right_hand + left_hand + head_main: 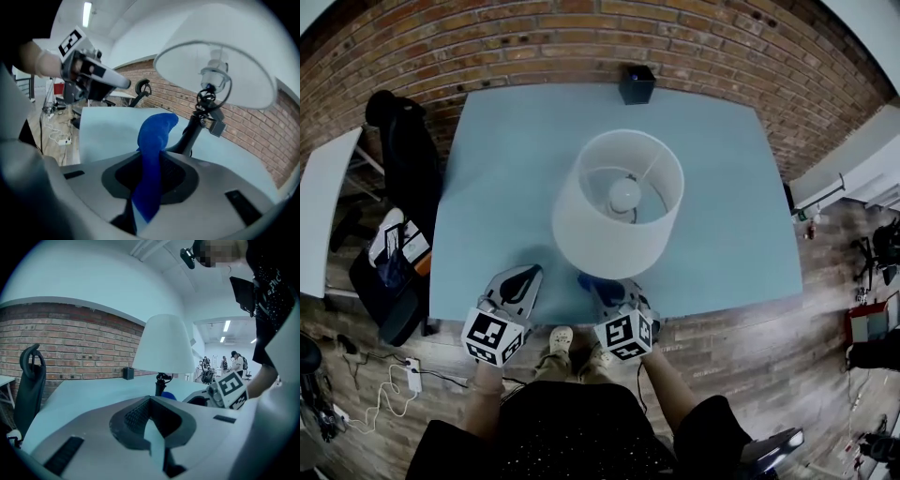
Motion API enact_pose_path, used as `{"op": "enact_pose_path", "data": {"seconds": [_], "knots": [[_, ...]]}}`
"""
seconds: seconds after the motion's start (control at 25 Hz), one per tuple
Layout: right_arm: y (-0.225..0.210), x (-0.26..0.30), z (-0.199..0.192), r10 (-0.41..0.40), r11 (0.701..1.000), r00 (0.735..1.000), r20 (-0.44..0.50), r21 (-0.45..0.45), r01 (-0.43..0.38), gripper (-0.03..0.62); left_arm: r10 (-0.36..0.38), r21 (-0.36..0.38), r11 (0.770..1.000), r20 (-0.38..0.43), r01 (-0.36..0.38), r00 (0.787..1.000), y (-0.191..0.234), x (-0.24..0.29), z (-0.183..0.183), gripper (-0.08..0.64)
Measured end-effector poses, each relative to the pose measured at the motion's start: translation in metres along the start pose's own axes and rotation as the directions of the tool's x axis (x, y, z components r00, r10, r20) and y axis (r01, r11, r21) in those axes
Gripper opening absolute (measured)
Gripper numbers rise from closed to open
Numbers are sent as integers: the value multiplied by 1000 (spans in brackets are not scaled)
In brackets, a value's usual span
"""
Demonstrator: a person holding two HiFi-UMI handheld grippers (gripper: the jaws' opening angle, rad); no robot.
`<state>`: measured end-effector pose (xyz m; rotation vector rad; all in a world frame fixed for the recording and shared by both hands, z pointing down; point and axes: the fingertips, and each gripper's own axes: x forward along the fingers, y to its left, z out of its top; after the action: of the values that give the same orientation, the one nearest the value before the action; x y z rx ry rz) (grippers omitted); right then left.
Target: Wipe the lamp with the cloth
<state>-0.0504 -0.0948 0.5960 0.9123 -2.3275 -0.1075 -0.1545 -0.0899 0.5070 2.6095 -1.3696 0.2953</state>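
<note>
The lamp (617,204) stands in the middle of the light blue table (487,169), with a white shade and its bulb (624,194) showing from above. My right gripper (605,289) is at the table's near edge just in front of the shade, shut on a blue cloth (592,281). In the right gripper view the cloth (154,140) sticks up from the right gripper (157,159), close to the lamp's black stem (191,133) and below the shade (220,61). My left gripper (525,278) is to its left, shut and holding nothing. The shade (164,345) stands ahead of the left gripper (150,401).
A small black box (637,84) sits at the table's far edge against the brick wall. A chair draped with a dark jacket (403,155) and a bag (394,262) stand left of the table. Cables and a power strip (414,375) lie on the wooden floor.
</note>
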Motion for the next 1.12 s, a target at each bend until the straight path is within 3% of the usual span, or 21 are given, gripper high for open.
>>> {"op": "enact_pose_path", "data": {"seconds": [0.08,0.16,0.24,0.32,0.48,0.64,0.72,0.88,0.96,1.04,1.12], "knots": [[-6,-25,0,6,995,998,65,102,-13,87,-11,2,1000,-1,11,1000,-4,4,1,8],[-23,-51,1,-42,962,988,147,271,0,87,-18,1,1000,2,18,1000,-7,8,3,8],[-47,-75,5,-126,894,964,233,448,8,87,-24,-3,1000,6,24,1000,-10,12,5,9],[-68,-90,10,-199,829,932,305,559,-6,87,-30,-1,1000,7,30,1000,-11,16,6,9],[-90,-82,14,-216,750,893,396,652,-107,87,-40,4,999,3,40,999,-15,23,9,8],[-105,-56,14,-214,595,854,474,757,-271,87,-38,-3,999,4,38,999,-16,27,12,8],[-110,-41,13,-219,540,850,480,785,-304,87,-33,-7,999,-1,33,999,-12,26,11,9],[-117,-14,10,-206,509,868,452,807,-300,87,-14,-22,1000,-13,13,1000,-4,24,7,8],[-120,-4,1,-192,497,892,408,825,-270,87,-5,-25,1000,-20,4,1000,-2,26,5,9],[-118,9,-13,-156,507,934,322,837,-203,87,-2,-28,1000,-23,2,1000,-1,27,3,8],[-111,19,-27,-114,538,968,223,833,-128,87,-3,-30,1000,-25,2,1000,-1,27,2,8]]}}
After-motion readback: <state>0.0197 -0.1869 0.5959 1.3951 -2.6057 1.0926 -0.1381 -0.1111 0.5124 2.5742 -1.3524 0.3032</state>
